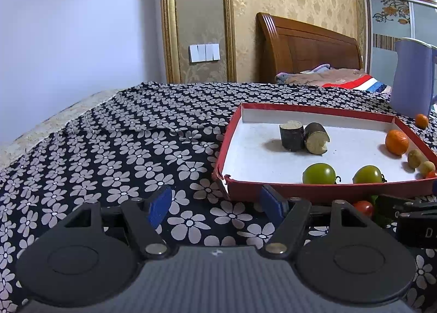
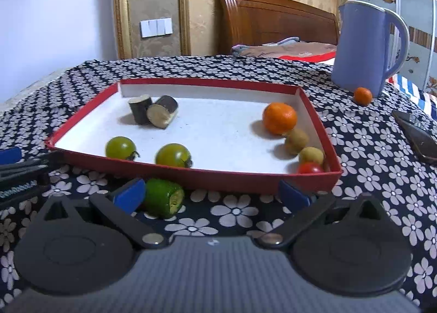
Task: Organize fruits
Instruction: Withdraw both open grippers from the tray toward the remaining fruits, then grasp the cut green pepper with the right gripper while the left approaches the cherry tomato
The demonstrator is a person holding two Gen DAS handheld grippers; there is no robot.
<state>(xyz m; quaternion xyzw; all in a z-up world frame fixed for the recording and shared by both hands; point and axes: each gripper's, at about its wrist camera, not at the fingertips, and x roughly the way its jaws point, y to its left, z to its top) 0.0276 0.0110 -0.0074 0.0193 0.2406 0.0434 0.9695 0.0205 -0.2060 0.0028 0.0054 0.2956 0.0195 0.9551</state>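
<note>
Right now both tongs sit low over the bench (image 2: pixel 368 176), w/ its black floral cloth, just short of the red tray (image 2: pixel 245 181).

Right tongs (image 2: pixel 213 195): jaws wide apart, nothing clamped. A green cut fruit piece (image 2: pixel 164 198) lies on the cloth touching or just beside the inner face of the left-hand pad, btwn pads and tray's near wall; rest of the gap is bare cloth.

Left tongs (image 1: pixel 215 203): jaws apart, only cloth btwn them. Tray's near-left corner is just ahead and to the right of them. A red tomato (image 1: pixel 363 207) sits on the cloth to their right, beside the right tongs' fingers.

Inside tray, ahead of right tongs: two green tomatoes (image 2: pixel 120 147) (image 2: pixel 173 155) along near wall; two dark cut stalk pieces (image 2: pixel 153 112) touching each other, far left; an orange (image 2: pixel 280 117), two small tan fruits (image 2: pixel 296 140) (image 2: pixel 311 155) and a red tomato (image 2: pixel 310 168) in a line down the right wall.

Beyond tray, far right: blue jug (image 2: pixel 363 47), small orange (image 2: pixel 362 95) at its base. Dark phone (image 2: pixel 418 135) lies to the right.
</note>
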